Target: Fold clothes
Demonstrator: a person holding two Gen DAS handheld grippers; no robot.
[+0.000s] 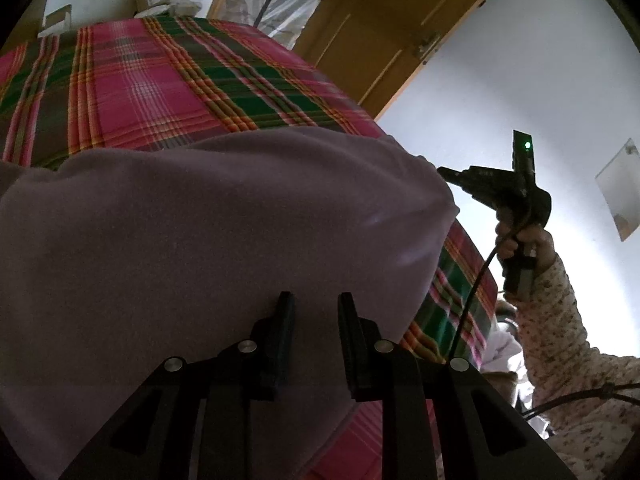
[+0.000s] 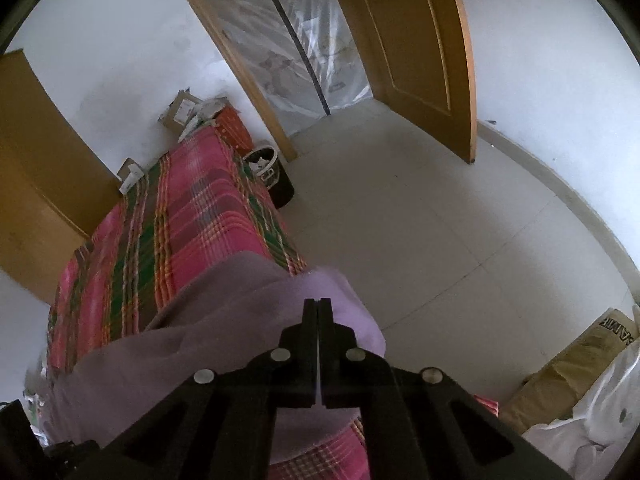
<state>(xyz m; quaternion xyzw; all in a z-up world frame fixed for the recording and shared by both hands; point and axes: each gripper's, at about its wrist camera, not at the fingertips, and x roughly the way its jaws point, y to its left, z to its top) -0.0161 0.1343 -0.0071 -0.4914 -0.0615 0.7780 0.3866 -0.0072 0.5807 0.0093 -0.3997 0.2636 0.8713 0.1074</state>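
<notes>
A pale lilac garment (image 1: 224,248), soft and fleecy with a matte nap, lies in a rounded heap over the near end of the bed (image 1: 132,80), spilling past the bed's right-hand edge where a fold hangs over the side. Its surface shows broad, smooth swells instead of sharp creases, and one rim curves in a thick rolled hem along the far side.

The left hand-held gripper (image 1: 314,304) sits low over the cloth with its two black ribbed fingers parted and nothing between them. The right hand-held gripper (image 2: 318,308) has its fingers pressed flat together; in the left wrist view its tip meets the garment's right-hand corner at the bed's edge, so it seems clenched on the fabric there, though the pinch itself is hidden. A hand (image 1: 520,244) in a speckled floral sleeve (image 1: 560,320) grips its handle, a black cable (image 1: 476,292) trailing down.

Under the garment lies a woven plaid bedcover in pink, green and orange stripes, drawn flat and bare toward the far end. Cardboard boxes (image 2: 184,110) crowd that far end against the white wall. To the right of the bed spreads pale tiled floor (image 2: 420,220), wide and open, with a dark wastebasket (image 2: 272,176) just beside the bed's far corner and a wooden door (image 2: 424,56) standing ajar.
</notes>
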